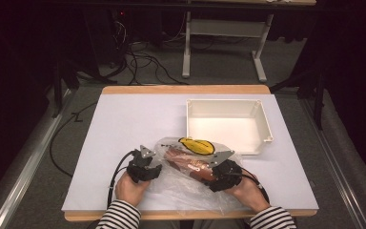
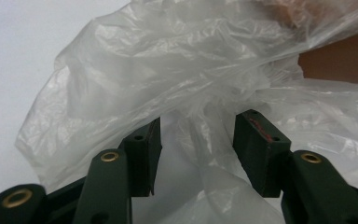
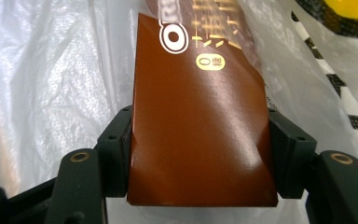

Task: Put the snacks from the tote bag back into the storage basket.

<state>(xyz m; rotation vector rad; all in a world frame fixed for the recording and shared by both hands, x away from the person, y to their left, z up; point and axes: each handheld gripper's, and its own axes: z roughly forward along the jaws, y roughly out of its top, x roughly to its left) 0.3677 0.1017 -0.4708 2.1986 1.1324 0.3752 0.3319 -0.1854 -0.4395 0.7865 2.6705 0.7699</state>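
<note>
With right gripper (image 3: 200, 154) jaws clamped across the brown pack (image 3: 200, 140) inside the clear bag (image 1: 190, 183) at the table's near edge, left gripper (image 2: 198, 154) half-open round bunched film, a slack hold could drag the bag along.

Brown packet (image 3: 200, 140) — gold oval mark reading "0"; other gold print unreadable.

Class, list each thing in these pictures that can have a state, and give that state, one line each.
plastic bag: crumpled, lying on the table
brown packet: clamped at its end, partly in the bag
white bin: empty, upright
left gripper: open around bunched bag film
right gripper: shut on the brown packet
</note>
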